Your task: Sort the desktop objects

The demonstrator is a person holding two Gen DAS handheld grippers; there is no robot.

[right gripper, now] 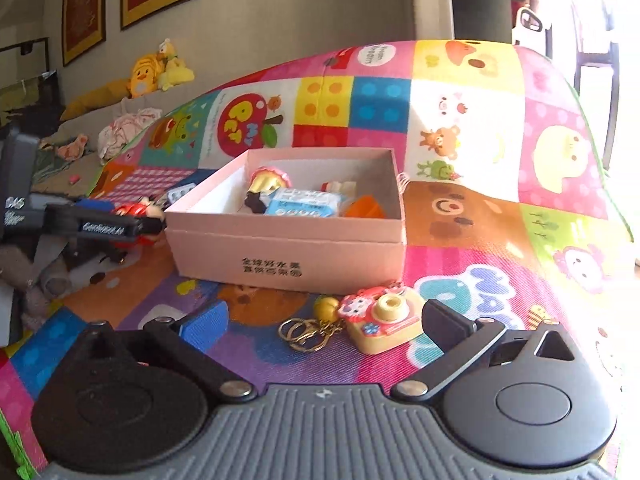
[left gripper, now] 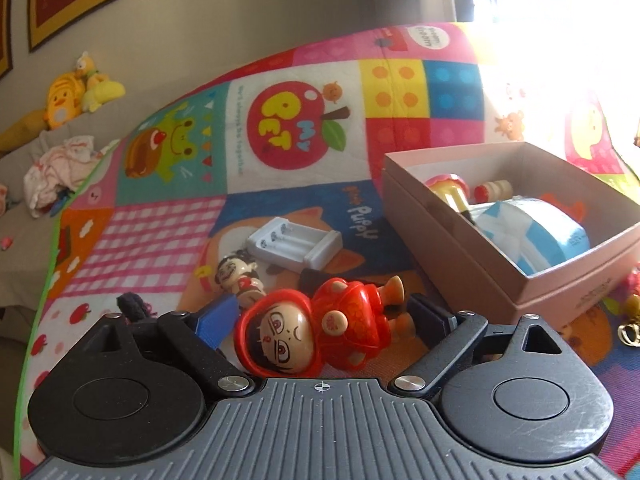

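1. Left gripper (left gripper: 320, 312): fingers wide, straddling the red doll (left gripper: 320, 330), pads not yet pressing on it. The doll lies on its back, its long axis crosswise between the fingers, head toward the blue pad.
2. Right gripper (right gripper: 324, 326): fingers wide, empty; the camera keychain (right gripper: 384, 320) lies between them, nearer the black pad, rings trailing toward the blue.
3. The pink box (right gripper: 280, 240) sits just ahead of the right fingers (already part filled).
4. Materials: doll glossy hard plastic, rounded, likely slippery; box matte cardboard; worktop covered by a soft quilted mat (left gripper: 168, 220).
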